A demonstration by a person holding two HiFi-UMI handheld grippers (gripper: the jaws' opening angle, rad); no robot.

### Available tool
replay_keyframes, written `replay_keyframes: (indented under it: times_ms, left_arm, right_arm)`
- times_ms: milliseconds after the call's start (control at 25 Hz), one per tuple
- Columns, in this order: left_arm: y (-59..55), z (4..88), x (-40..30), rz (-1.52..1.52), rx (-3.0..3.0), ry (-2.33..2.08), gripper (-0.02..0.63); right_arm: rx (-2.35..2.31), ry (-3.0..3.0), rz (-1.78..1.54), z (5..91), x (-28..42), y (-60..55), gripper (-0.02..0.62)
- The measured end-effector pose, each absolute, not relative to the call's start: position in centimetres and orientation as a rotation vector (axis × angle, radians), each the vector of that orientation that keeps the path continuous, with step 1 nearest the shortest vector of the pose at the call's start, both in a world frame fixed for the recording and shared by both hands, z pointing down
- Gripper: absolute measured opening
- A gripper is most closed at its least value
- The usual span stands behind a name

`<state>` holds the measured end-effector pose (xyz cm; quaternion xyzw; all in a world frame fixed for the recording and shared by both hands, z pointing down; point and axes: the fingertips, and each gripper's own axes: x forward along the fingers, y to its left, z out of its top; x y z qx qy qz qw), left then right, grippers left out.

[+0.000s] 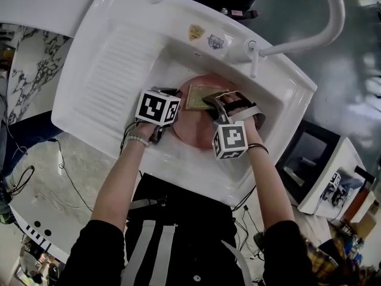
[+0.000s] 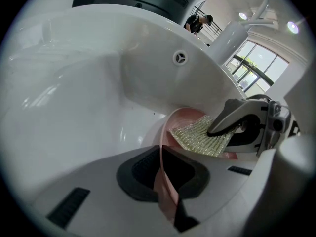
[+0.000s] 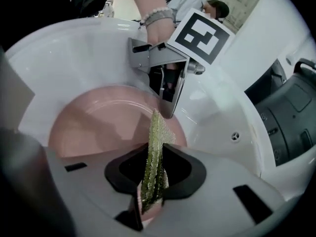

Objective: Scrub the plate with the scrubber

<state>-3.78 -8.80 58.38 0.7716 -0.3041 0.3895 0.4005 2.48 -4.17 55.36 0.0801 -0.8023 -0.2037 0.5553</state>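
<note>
Both arms reach down into the sink [image 1: 95, 82], the grippers angled steeply downward. The left gripper [image 2: 165, 184] is clamped on the near rim of the pink plate [image 1: 191, 134], which sits in the basin. The right gripper [image 3: 153, 186] is pinched on the scrubber [image 1: 200, 96], whose free end rests on the plate's far part. A white faucet [image 1: 324, 31] arcs above, and a marble counter [image 1: 27, 70] lies at the left.
</note>
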Motion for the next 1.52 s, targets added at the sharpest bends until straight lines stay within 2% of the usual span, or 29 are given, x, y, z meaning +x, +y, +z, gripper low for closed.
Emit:
replay_keyframes:
  times_ms: [360,1040,1520]
  left_arm:
    - [-8.8,58.4,-3.8,0.985,1.947,-0.770,0.014]
    - [-8.7,58.5,-3.6,0.990,1.966,-0.751,0.014]
    - [-8.7,58.6,-3.2,0.971,1.962,-0.750,0.014]
  right_arm:
    - [0.115,-1.823,-0.587,58.4,3.6,-4.6,0.078]
    - [0.325,-1.624,-0.147,59.0,7.5,-2.8,0.080]
    - [0.099,-1.403,0.143,58.2,9.8,4.3,0.078]
